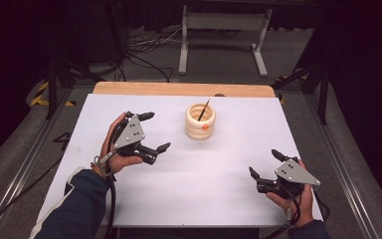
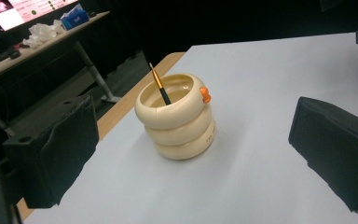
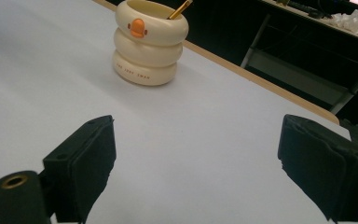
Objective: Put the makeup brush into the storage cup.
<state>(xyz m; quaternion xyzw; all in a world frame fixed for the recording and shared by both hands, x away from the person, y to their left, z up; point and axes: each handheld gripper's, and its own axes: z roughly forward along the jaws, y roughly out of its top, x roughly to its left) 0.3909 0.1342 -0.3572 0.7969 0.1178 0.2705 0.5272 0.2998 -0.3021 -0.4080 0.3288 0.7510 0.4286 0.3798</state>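
A cream ringed pen holder (image 1: 200,121) with a small orange duck bill stands upright on the white table top, toward the back centre. A dark pencil with a gold end (image 1: 203,110) leans inside it. My left gripper (image 1: 155,131) hovers open to the holder's left, jaws wide apart and empty. In the left gripper view the holder (image 2: 177,116) and the pencil (image 2: 159,84) sit between and beyond the jaws. My right gripper (image 1: 264,163) is open and empty near the front right corner. The right gripper view has the holder (image 3: 149,41) far ahead.
The white sheet (image 1: 189,169) covers a wooden table whose bare edge (image 1: 179,89) runs along the back. Beyond it are a white metal stand (image 1: 224,35) and floor cables. A side desk with papers (image 2: 37,37) stands off to the left gripper's far side.
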